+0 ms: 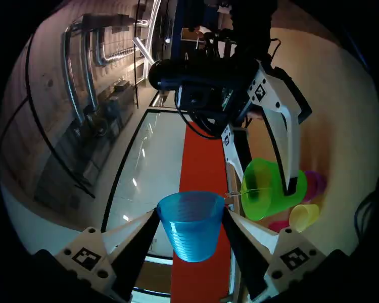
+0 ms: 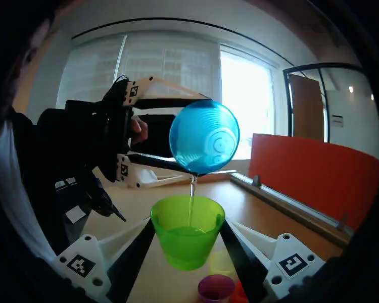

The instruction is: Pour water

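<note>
Left gripper (image 1: 191,218) clamps tipped blue cup (image 1: 189,235), water stream (image 2: 191,197) falling into green cup (image 2: 187,248) clamped in right gripper (image 2: 188,224).

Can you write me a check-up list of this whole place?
Surface: light wooden tabletop, no spill seen.
Job's things: tilted see-through blue plastic cup pours a thin water stream into see-through green plastic cup.
Clutter: purple plastic cup, yellow plastic cup, pink plastic cup.
Grippers: left gripper shut on the blue cup; right gripper shut on the green cup.
Cables: black cables loop under the right gripper.
Surroundings: red divider panel, bright window.
</note>
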`<act>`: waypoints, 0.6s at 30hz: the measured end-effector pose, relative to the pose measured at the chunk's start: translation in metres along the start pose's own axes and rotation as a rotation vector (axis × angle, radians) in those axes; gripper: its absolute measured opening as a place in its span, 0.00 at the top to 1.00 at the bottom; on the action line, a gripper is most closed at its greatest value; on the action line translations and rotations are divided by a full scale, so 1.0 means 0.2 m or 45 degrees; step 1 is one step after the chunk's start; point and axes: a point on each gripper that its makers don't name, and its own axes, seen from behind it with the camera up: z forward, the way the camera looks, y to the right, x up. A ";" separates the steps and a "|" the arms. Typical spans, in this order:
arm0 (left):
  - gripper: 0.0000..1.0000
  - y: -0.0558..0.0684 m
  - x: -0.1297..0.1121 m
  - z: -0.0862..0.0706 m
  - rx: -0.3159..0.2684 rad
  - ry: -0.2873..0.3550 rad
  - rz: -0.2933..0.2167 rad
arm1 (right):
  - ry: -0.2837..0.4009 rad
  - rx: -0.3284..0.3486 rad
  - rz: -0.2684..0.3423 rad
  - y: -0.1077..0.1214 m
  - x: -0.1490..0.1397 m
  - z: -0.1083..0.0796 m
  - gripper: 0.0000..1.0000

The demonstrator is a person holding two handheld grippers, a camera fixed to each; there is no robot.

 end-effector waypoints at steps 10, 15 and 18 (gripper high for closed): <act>0.13 0.00 0.01 0.00 -0.001 0.003 0.010 | 0.001 0.000 -0.004 0.00 0.00 0.00 0.09; 0.13 -0.01 0.01 0.00 0.000 0.002 0.017 | 0.000 0.002 -0.005 0.00 0.00 0.00 0.09; 0.13 -0.01 0.00 0.01 -0.001 0.002 0.021 | 0.001 0.002 -0.005 -0.01 0.00 0.00 0.09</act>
